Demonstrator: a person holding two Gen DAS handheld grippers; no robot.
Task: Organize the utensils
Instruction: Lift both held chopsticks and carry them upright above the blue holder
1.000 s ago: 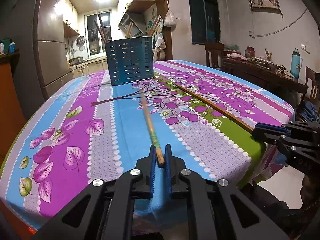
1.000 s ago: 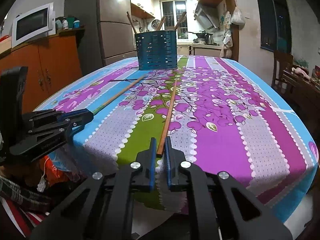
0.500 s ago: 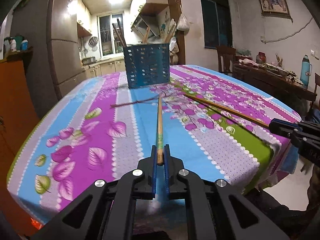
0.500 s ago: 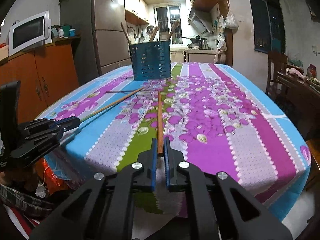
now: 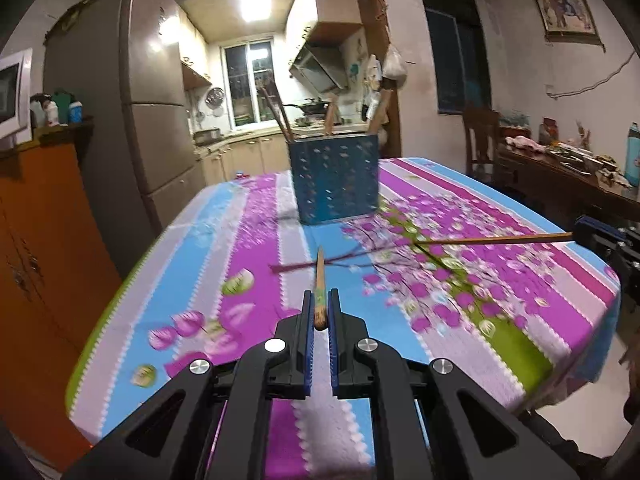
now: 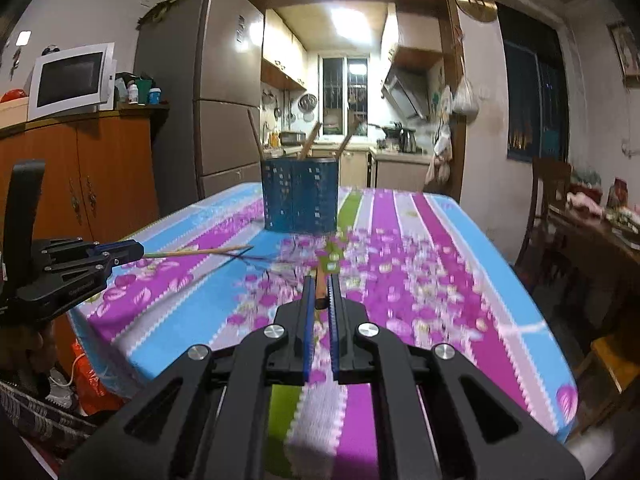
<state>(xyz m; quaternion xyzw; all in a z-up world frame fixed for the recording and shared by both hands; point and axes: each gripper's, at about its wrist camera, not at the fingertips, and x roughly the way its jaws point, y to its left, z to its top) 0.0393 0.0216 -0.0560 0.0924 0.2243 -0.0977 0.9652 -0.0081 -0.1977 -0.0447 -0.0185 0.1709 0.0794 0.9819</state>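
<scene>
My left gripper is shut on the near end of a light wooden chopstick, lifted off the cloth and pointing at the blue perforated utensil holder. My right gripper is shut on the end of a darker brown chopstick, also raised and pointing at the holder. Each view shows the other gripper with its chopstick held level above the table. Several wooden utensils stand in the holder.
The table wears a floral cloth in purple, blue and green. A thin dark twig-like line is printed on it before the holder. An orange cabinet stands left, chairs and a cluttered sideboard right.
Both grippers have lifted their chopsticks off the tablecloth and raised them, tips now aimed toward the holder. The cameras sit higher than before.
</scene>
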